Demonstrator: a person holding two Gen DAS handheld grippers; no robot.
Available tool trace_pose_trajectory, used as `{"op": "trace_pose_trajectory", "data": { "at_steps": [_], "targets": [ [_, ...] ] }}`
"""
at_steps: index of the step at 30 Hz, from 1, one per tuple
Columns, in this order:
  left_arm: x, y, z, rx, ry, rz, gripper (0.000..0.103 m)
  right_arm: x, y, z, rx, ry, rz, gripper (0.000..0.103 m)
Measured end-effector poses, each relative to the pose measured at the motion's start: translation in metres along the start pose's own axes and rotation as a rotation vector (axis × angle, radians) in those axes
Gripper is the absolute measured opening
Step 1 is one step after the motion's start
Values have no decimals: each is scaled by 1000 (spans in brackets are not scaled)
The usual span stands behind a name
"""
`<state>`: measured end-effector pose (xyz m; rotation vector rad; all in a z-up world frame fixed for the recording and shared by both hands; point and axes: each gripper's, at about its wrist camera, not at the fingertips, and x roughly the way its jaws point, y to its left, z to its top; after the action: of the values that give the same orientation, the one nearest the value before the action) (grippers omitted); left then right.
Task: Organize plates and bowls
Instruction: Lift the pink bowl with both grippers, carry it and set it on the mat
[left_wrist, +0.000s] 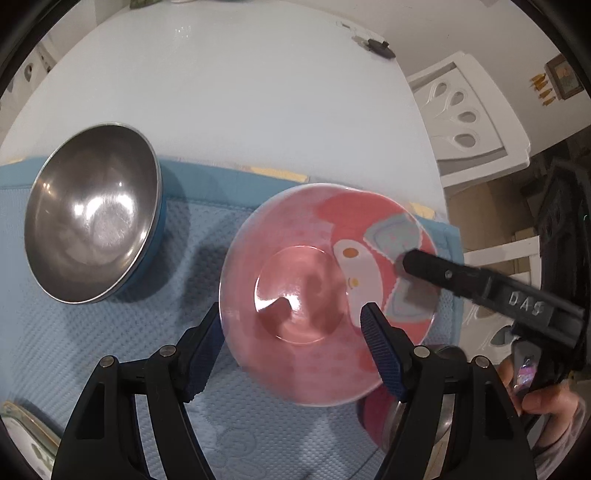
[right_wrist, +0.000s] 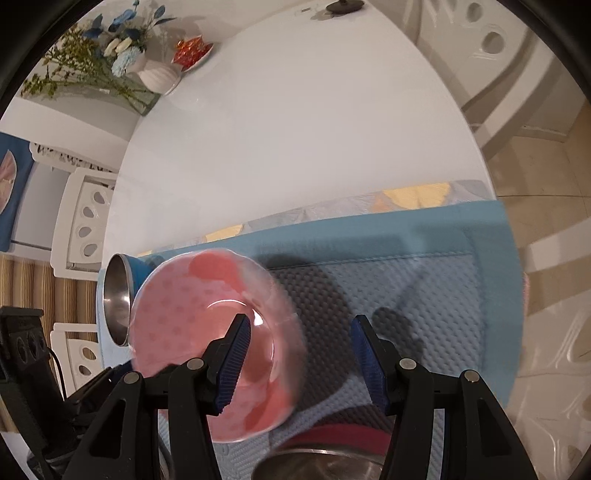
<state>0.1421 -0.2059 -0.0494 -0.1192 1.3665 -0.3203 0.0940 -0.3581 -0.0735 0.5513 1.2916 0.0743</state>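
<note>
I have the pink plate (left_wrist: 325, 295) lifted and tilted above the blue mat (left_wrist: 92, 350), blurred with motion; which gripper bears it I cannot tell; my left gripper (left_wrist: 291, 332) has its jaws spread about the near rim, my right gripper (right_wrist: 301, 354) stands spread too, one finger across the plate; I judge this mid-carry; next comes a stacking spot, perhaps near the steel bowl (left_wrist: 92, 225).

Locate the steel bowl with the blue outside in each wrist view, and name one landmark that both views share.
Left wrist view: the steel bowl with the blue outside sits far left, tilted on the light blue textured mat.
Right wrist view: the same bowl shows at the left edge, partly hidden behind the pink cartoon-print plate.
Shared landmark: the pink plate, between both grippers.
</note>
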Motion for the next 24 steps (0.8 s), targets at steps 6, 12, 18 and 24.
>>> {"op": "trace_pose_trajectory", "data": {
  "at_steps": [6,12,18,24],
  "targets": [
    [8,8,-8,-4,12,-97,63,14,20,-1,-52,56,99,49],
    [0,7,-15,96,-5,-39,63,19,51,-11,-172,72,34,45],
    [-17,30,-41,111,-7,-40,63,22,62,-30,-209,103,57,45],
    [-26,64,-79,64,14,-21,63,29,90,-67,-276,147,57,45]
  ]
}}
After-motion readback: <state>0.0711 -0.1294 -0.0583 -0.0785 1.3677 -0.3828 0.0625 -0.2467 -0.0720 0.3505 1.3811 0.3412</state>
